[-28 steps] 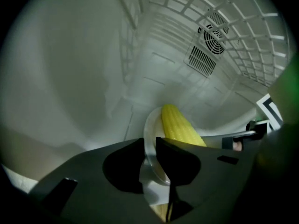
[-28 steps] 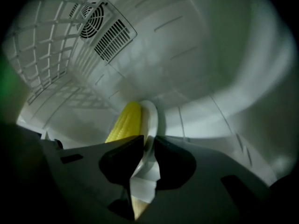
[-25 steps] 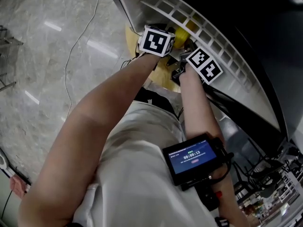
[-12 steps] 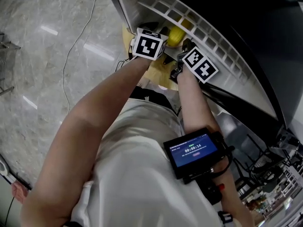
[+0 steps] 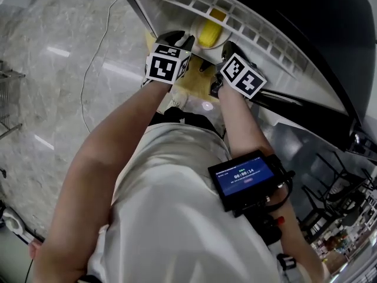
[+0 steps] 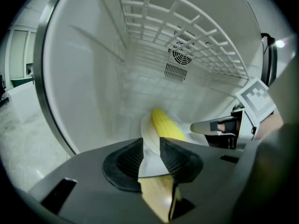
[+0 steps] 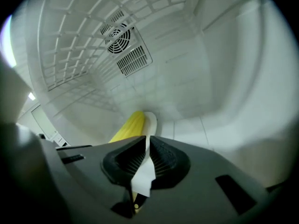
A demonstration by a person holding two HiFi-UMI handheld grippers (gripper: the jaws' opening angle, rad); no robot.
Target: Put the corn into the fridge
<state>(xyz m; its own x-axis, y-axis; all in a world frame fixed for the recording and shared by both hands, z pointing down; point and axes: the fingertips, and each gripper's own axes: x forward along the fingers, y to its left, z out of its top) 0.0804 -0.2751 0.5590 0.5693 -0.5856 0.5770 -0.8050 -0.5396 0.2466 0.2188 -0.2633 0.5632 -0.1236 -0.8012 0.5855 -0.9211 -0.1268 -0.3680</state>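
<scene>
Corn [image 6: 164,124] on plate [image 6: 147,136] in fridge [image 6: 88,83]; wrist screen [image 5: 246,178] reads 00:00:14.

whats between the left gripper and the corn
Just the white plate: its rim sits between the left gripper's open jaws, which have just been opening, and the corn lies on it right beyond. The left gripper view shows it.

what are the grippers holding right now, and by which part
Right gripper pinches the plate by its rim, corn on it. Left gripper has just been opening; the rim sits between its fingers, unclamped.
</scene>
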